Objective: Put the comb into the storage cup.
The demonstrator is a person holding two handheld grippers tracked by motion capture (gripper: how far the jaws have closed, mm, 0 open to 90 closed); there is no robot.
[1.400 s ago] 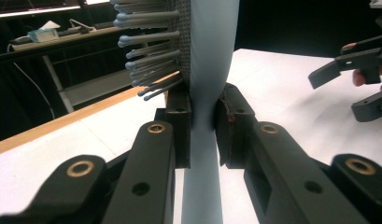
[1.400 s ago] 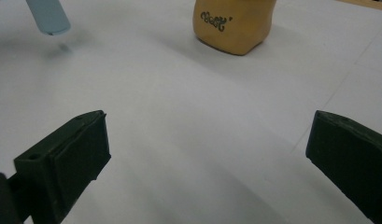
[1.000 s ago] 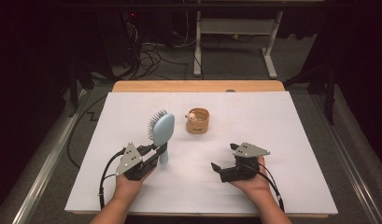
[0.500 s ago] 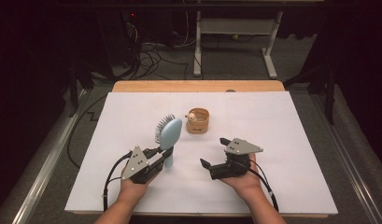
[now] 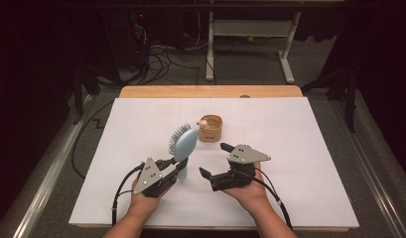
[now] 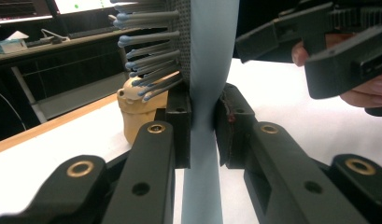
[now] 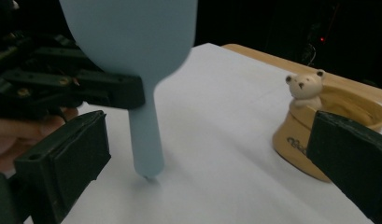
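One light blue hairbrush, one tan bear cup, two claws, all over one white-covered counter. Left claw pinched the brush at the neck between handle and head, holding it upright, bristles facing away toward the cup, handle tip just above the counter in the right gripper view. Right claw was spread wide, nothing between its pads, just right of the brush, near the cup but apart from it. Versus a second earlier: brush and left claw sat further right and nearer the person, brush more upright; right claw had shifted left and up toward the brush. Cup unmoved.
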